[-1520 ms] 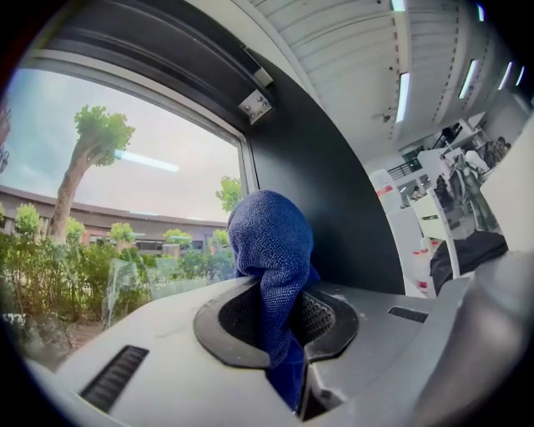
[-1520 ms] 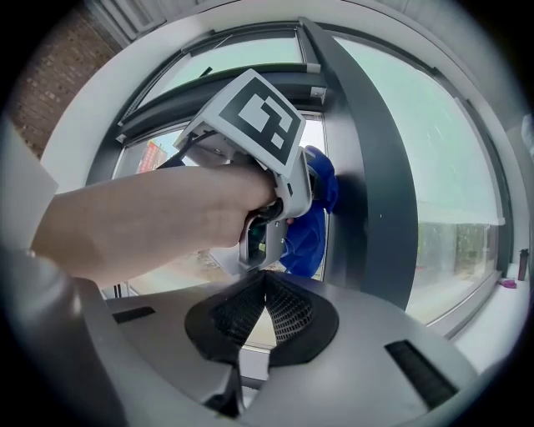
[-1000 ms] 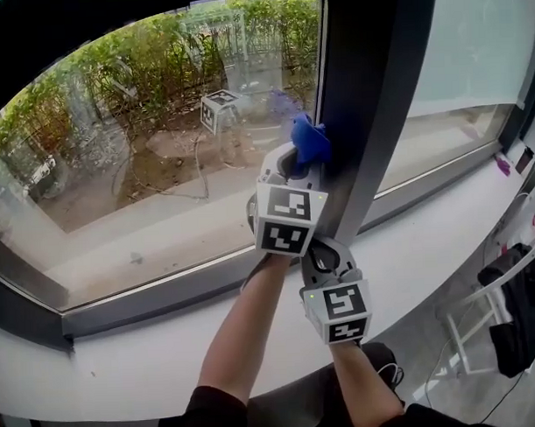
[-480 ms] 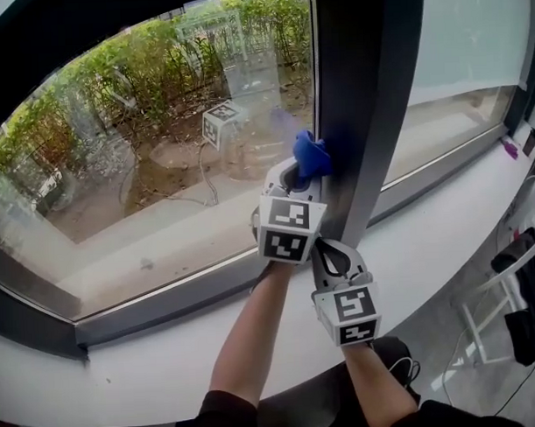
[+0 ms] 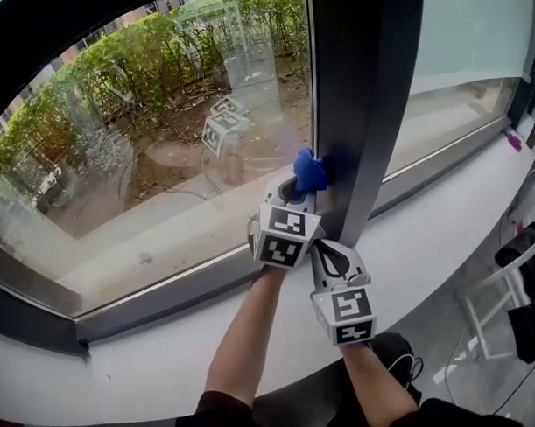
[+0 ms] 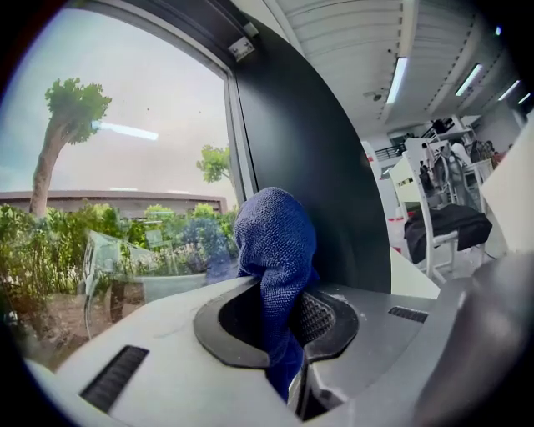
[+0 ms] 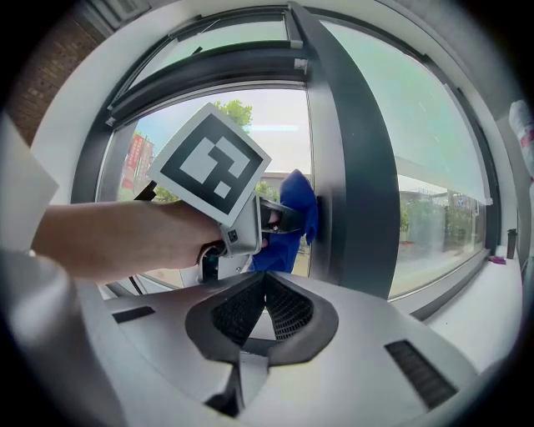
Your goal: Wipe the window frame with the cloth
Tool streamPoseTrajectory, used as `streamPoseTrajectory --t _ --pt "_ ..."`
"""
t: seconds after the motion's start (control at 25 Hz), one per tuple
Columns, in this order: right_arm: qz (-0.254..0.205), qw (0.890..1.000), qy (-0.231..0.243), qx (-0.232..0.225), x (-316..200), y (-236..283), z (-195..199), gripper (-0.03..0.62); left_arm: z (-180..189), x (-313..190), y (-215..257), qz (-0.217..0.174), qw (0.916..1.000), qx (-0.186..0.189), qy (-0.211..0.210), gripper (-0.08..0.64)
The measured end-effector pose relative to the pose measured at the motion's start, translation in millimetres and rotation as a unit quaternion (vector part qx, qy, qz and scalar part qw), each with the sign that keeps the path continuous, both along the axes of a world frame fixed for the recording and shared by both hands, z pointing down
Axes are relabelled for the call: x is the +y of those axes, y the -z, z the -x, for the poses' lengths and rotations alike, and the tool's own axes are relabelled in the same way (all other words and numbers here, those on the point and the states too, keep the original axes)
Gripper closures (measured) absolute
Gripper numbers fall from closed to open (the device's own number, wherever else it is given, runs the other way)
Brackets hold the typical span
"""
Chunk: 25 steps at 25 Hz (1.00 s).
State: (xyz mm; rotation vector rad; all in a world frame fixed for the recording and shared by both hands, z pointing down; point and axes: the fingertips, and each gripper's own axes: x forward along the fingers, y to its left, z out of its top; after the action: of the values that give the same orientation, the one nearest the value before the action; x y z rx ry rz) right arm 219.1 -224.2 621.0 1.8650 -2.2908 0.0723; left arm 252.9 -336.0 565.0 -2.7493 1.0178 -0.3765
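As we look steeply down, the largest thing before us is the window pane, with hedges and bare ground outside. On its right rises the dark upright post of the window frame, with a second pane beyond it. Below both runs the white sill, which our forearms cross. Dark clothing hangs at the right edge of the room below. Our left gripper reaches higher of the two. Its jaws are clamped on the blue cloth, whose bunched end sticks out past the tips and presses against the left edge of the post, low down, a little above the sill. In the left gripper view the cloth runs down into the slot between the two pads and is pinched there. Our right gripper sits just behind and below the left one, near the foot of the post. Its pads are pressed together with nothing between them, apart from the cloth.
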Motion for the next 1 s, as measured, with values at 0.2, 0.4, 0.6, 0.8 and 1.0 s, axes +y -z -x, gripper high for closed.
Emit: streamPoseTrajectory --t 0.2,0.4,0.6,0.8,1.0 --pt "0.02 0.999 0.01 -0.027 12 -14 4 0.586 -2 0 -28 0.007 0.998 -0.062 -0.006 0.508" --pt "0.031 0.999 0.02 -0.01 18 -29 12 0.586 -5 1 -51 0.005 0.9946 -0.103 -0.012 0.508" --pt "0.028 0.999 0.015 -0.003 15 -31 10 0.586 -2 2 -68 -0.012 0.9885 -0.15 -0.016 0.508" --pt "0.027 1.0 0.01 -0.005 17 -35 4 0.586 -5 1 -80 -0.042 0.9755 -0.216 -0.001 0.508" --pt "0.038 0.999 0.008 0.001 20 -47 3 0.586 -5 0 -87 -0.084 0.9544 -0.286 0.022 0.508"
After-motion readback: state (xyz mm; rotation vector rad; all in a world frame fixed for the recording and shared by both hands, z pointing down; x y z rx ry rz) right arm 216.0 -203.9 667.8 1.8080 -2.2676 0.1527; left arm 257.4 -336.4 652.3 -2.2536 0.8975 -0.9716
